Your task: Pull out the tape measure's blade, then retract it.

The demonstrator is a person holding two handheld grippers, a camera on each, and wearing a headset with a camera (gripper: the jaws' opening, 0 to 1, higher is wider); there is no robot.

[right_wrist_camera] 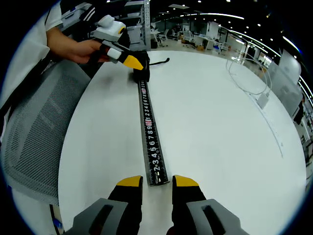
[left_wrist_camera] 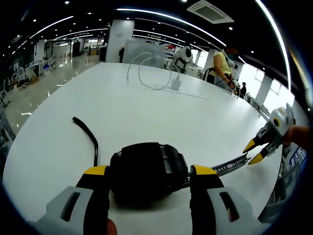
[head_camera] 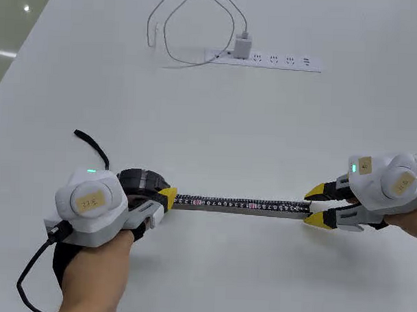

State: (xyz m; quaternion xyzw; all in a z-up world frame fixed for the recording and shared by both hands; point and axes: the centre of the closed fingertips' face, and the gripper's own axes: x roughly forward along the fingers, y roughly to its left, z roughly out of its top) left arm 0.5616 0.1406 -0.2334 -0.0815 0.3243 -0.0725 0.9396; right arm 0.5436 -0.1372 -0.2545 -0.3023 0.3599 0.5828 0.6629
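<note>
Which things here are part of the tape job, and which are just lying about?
Job in hand:
tape measure case, between the fingers of the left gripper
blade, pulled out along the table
right gripper, at the blade's tip

Lying about:
power strip
charger, plugged into it
white cable

power strip [head_camera: 266,60] | white charger [head_camera: 242,45] plugged in | cable [head_camera: 164,38] looped | white table [head_camera: 196,128]

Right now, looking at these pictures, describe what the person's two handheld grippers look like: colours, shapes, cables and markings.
The left gripper and right gripper match: a rounded white housing, a pale yellow sticker with small writing too blurred to read, a green light, and dark jaws tipped in yellow. A black cable trails from the left gripper's rear.
</note>
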